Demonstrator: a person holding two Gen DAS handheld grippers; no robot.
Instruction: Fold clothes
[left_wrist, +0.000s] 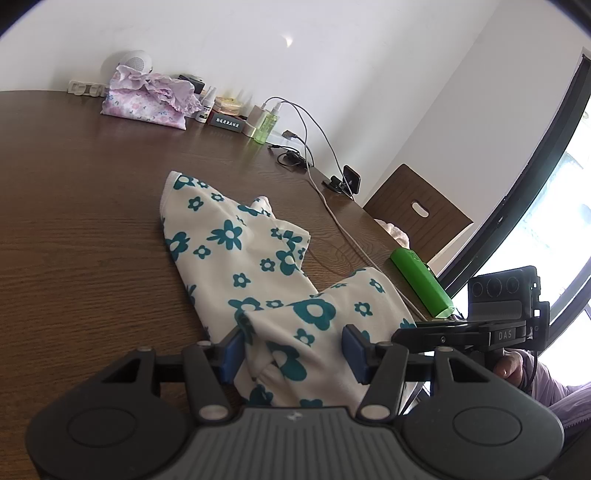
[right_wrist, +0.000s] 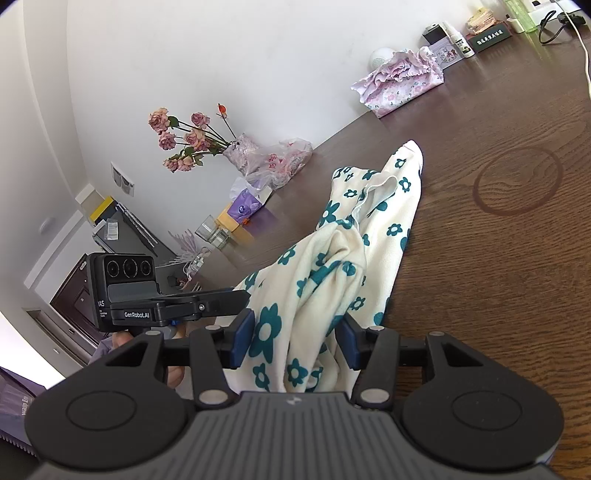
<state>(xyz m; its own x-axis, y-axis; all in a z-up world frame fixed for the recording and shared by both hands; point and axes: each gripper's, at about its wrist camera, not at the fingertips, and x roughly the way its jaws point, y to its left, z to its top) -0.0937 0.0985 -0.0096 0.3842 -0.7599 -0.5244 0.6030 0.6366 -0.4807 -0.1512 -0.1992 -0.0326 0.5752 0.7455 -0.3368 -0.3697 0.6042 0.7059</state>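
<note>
Left wrist view: a brown wooden table (left_wrist: 74, 221) carries, from left to right, a folded pink floral cloth (left_wrist: 147, 103) by the wall, a cream garment with teal flowers (left_wrist: 236, 251) at centre, a green spray bottle (left_wrist: 266, 123), a white cable (left_wrist: 332, 214) and a green box (left_wrist: 421, 284) near the table's right edge. The garment's near end rises off the table and passes between the 2 blue pads of the left gripper (left_wrist: 293, 349); whether the pads press on the fabric cannot be told. The right gripper (left_wrist: 454, 330) appears at the right edge.

Right wrist view: the left gripper (right_wrist: 225, 301) enters from the left beside a bunch of pink roses (right_wrist: 184, 140). The garment (right_wrist: 347, 251) drapes upward between the pads of the right gripper (right_wrist: 295, 341); here too, a firm clasp cannot be confirmed. A dark ring mark (right_wrist: 519, 181) lies on the table (right_wrist: 498, 295) to the right.
</note>
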